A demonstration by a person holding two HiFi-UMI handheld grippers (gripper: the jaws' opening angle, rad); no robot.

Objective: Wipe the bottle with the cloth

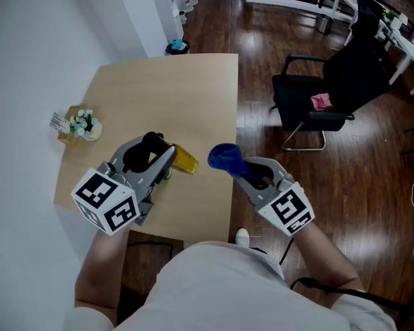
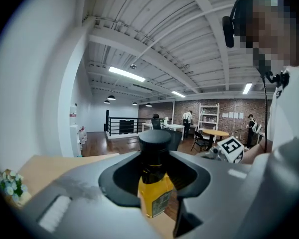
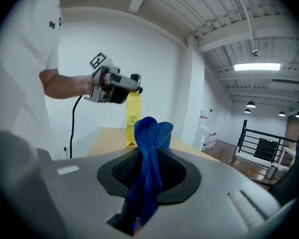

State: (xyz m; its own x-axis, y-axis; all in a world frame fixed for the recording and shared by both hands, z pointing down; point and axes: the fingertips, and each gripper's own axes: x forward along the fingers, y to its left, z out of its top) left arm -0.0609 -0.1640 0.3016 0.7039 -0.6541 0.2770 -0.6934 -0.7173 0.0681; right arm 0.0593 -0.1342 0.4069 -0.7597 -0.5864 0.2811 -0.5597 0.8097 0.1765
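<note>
A yellow bottle [image 1: 185, 160] with a black cap [image 2: 155, 141] is held above the wooden table [image 1: 186, 88]; my left gripper [image 1: 157, 158] is shut on its neck. In the left gripper view the yellow body [image 2: 154, 195] hangs between the jaws. My right gripper [image 1: 247, 172] is shut on a bunched blue cloth [image 1: 225, 157], which sticks up past the jaws [image 3: 150, 148]. In the head view, cloth and bottle are a small gap apart. The right gripper view shows the left gripper [image 3: 114, 87] holding the bottle [image 3: 133, 114] upright beyond the cloth.
A small pot of flowers [image 1: 83, 124] stands at the table's left edge by the white wall. A black office chair [image 1: 338, 88] with a pink rag [image 1: 321, 102] on its seat stands right of the table. The table's right edge [image 1: 235, 116] drops to dark wood floor.
</note>
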